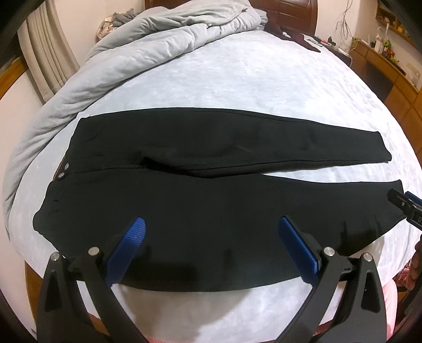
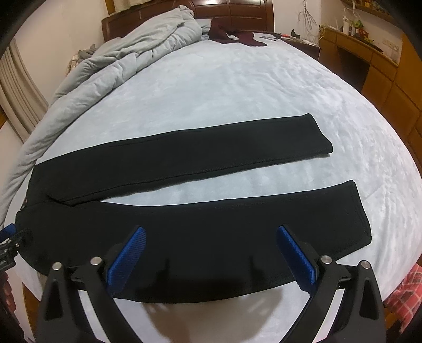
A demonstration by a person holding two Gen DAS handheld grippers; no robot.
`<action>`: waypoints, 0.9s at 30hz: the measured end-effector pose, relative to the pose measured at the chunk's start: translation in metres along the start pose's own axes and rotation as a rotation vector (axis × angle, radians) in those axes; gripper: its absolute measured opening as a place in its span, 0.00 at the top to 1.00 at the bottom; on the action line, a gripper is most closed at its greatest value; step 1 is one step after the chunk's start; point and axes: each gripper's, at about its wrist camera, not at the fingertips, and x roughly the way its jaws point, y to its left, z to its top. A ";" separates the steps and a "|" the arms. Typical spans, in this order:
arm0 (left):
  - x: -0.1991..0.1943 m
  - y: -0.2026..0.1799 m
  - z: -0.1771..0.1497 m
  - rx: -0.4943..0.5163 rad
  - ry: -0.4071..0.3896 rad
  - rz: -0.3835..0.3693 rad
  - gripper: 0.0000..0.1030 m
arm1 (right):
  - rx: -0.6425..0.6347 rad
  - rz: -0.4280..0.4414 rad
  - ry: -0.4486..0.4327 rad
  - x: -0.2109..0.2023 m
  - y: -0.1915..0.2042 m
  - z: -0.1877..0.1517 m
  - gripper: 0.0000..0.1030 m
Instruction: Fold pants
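Black pants lie flat on the pale bed sheet, waistband at the left with two metal snaps, both legs running to the right with a gap between them. They also show in the right wrist view. My left gripper is open and empty, just above the near leg close to the hip. My right gripper is open and empty above the near leg close to its cuff. The right gripper also shows at the right edge of the left view.
A crumpled grey duvet is heaped along the bed's left and far side. Dark red clothing lies by the wooden headboard. A wooden desk with clutter stands at the right. Curtains hang at the left.
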 end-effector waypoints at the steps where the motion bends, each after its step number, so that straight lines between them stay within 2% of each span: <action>1: 0.001 0.000 0.000 0.002 0.000 0.001 0.03 | 0.001 0.000 -0.001 0.000 0.000 0.001 0.04; 24: 0.008 -0.003 0.005 0.014 0.006 0.007 0.03 | 0.006 0.003 0.003 0.009 -0.006 0.005 0.04; 27: 0.013 -0.004 0.008 0.015 0.016 0.000 0.03 | 0.026 0.041 0.021 0.016 -0.017 0.012 0.04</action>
